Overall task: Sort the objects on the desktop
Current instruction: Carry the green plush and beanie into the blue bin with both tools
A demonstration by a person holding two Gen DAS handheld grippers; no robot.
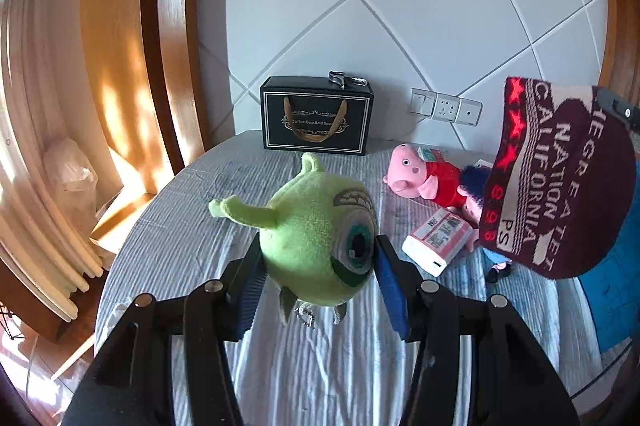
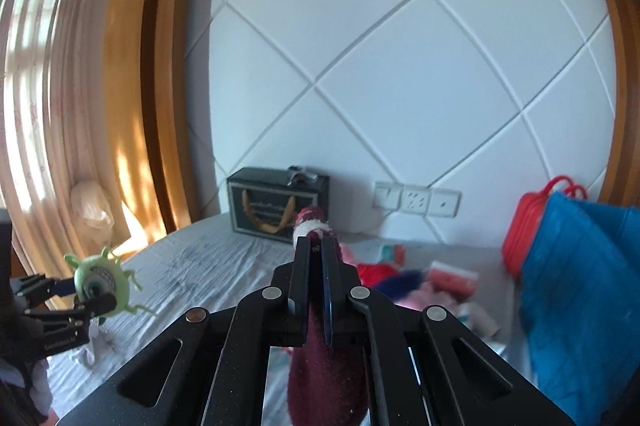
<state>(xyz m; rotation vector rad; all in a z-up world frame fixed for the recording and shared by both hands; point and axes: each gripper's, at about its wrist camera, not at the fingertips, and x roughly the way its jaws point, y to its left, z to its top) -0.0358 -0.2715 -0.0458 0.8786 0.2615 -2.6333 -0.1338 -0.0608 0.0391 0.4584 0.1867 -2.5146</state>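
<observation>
My left claw (image 1: 318, 258), tilted downward above the striped bedsheet (image 1: 320, 366), squeezed the green one-eyed plush (image 1: 316, 226) between its pads. Beside it to the right, my right claw (image 2: 316, 258), nearly level, pinched the maroon knit hat (image 1: 560, 177) tight.

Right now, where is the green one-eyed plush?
The green one-eyed plush is clamped in the left gripper, lifted above the striped table cover. In the right wrist view it shows at far left, well left of the black gift box.
</observation>
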